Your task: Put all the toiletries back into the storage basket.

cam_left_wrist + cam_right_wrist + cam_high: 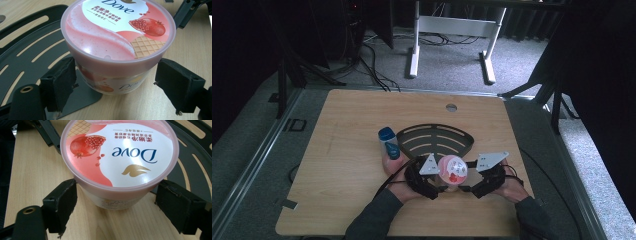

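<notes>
A round pink-lidded Dove tub (453,170) stands on the wooden tabletop (342,150) beside a black slotted tray (435,139), between the spread-wide left gripper (113,82) and equally wide right gripper (116,200).

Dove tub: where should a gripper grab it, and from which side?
Grip the tub on its side wall below the lid, coming in level from the side. The lid's rim overhangs the narrower wall, so pads closing beneath it should catch under the lip. The tub stands upright, partly on the black tray.
</notes>
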Action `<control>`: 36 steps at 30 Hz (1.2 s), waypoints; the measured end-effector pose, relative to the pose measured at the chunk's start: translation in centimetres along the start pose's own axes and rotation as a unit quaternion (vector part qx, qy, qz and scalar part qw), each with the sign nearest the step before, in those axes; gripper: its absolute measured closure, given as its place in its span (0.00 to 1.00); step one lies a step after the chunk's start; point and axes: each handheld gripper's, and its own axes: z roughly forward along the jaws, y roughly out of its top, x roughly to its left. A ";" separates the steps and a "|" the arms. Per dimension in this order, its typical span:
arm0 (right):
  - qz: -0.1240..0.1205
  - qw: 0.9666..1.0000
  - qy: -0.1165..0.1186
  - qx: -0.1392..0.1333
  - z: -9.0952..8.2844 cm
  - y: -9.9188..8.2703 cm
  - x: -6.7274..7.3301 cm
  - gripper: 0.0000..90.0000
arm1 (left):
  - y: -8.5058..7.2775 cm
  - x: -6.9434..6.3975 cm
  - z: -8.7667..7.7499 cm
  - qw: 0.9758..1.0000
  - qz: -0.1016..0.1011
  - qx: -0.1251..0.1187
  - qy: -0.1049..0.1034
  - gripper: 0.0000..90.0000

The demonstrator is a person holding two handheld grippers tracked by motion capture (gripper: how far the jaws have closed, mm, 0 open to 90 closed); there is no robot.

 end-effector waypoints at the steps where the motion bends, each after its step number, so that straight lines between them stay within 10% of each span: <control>1: 0.000 1.000 0.001 -0.003 0.0 0.0 -0.1 0.19 | 0.0 0.1 0.0 1.000 -0.002 -0.002 0.000 0.20; 36: -0.018 0.999 -0.024 0.021 -2.2 1.9 -4.4 0.17 | 4.1 2.5 1.8 1.000 -0.017 0.004 0.026 0.19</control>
